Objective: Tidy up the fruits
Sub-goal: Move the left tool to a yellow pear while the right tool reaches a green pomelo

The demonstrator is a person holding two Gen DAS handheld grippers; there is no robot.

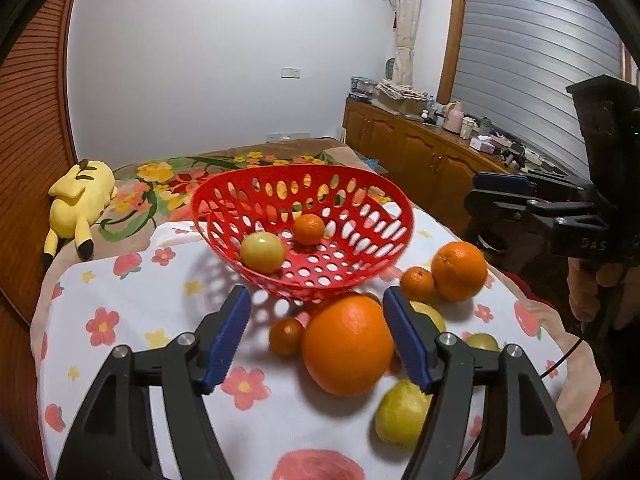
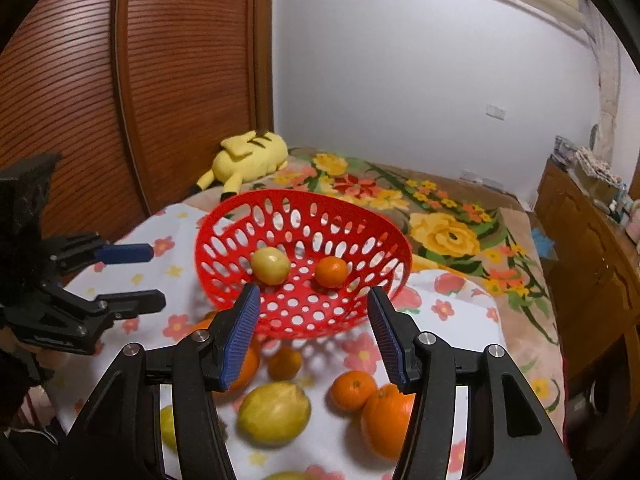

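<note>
Hovering half-open and empty, the left tongs (image 1: 318, 334) frame the large orange (image 1: 347, 346) directly ahead; right tongs (image 2: 314, 330), also empty, gape over the red basket (image 2: 224, 280).

A red perforated basket (image 1: 304, 236) stands on a flower-print cloth (image 1: 132, 304). Inside the basket lie a yellow-green fruit (image 1: 262, 252) and a small mandarin (image 1: 308, 229). In front of the basket, the left gripper (image 1: 316, 336) hangs with its jaws apart, and a large orange (image 1: 347, 346) sits on the cloth between them, nearer the right-hand pad. Right of the basket rest another orange (image 1: 458, 265) and a small mandarin (image 1: 417, 284) touching it. A yellow plush toy (image 1: 82, 200) lies left of the basket.
</note>
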